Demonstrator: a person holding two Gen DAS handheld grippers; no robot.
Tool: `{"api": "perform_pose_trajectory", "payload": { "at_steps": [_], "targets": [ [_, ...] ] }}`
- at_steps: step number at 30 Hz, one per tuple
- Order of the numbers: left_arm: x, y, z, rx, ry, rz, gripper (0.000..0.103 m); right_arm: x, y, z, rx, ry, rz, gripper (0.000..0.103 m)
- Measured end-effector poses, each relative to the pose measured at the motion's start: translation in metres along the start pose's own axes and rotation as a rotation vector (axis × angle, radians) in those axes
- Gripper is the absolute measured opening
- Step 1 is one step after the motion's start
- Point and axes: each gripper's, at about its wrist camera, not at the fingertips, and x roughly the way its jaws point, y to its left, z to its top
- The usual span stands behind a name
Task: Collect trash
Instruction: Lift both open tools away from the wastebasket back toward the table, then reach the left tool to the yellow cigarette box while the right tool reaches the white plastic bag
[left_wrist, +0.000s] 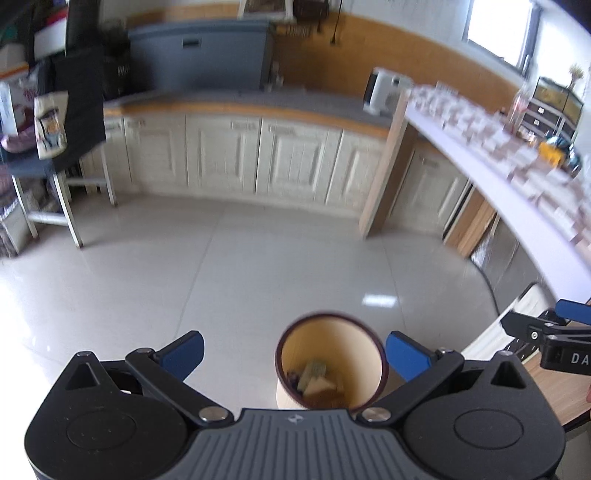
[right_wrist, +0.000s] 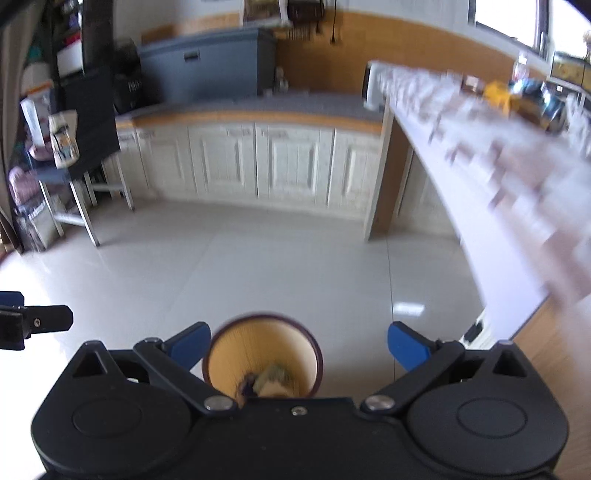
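Note:
A round tan waste bin (left_wrist: 330, 363) with a dark rim stands on the tiled floor below both grippers, with scraps of paper and wrappers (left_wrist: 317, 380) at its bottom. My left gripper (left_wrist: 295, 354) hangs above it, open and holding nothing, the bin showing between its blue pads toward the right one. My right gripper (right_wrist: 299, 349) is open too, with the same bin (right_wrist: 262, 356) just inside its left pad. At the right edge of the left wrist view the right gripper (left_wrist: 554, 332) shows; at the left edge of the right wrist view the left gripper (right_wrist: 22, 319) shows.
A table (left_wrist: 517, 206) with a patterned cloth runs along the right, carrying a yellow item (left_wrist: 550, 151) and jars. Cream cabinets (left_wrist: 258, 158) under a grey counter line the far wall. A metal-legged stand (left_wrist: 55, 192) with bags is at the left. Open tiled floor (left_wrist: 221, 277) lies between.

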Motion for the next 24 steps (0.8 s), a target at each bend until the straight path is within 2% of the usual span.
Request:
{"api": "perform_pose_trajectory", "payload": {
  "at_steps": [7, 14, 19, 24],
  "targets": [
    [-0.052, -0.02, 0.02, 0.021, -0.157, -0.01, 0.103, -0.063, -0.009, 0.022, 0.013, -0.17, 0.02, 0.103],
    [-0.087, -0.059, 0.043, 0.079, -0.294, -0.046, 0.103, -0.122, -0.028, 0.043, 0.005, -0.326, 0.016, 0.103],
    [-0.098, -0.094, 0.056, 0.124, -0.36, -0.109, 0.103, -0.154, -0.058, 0.058, -0.014, -0.418, -0.055, 0.103],
    [-0.097, -0.134, 0.07, 0.179, -0.41, -0.201, 0.103, -0.176, -0.102, 0.071, -0.015, -0.462, -0.155, 0.103]
  ]
}}
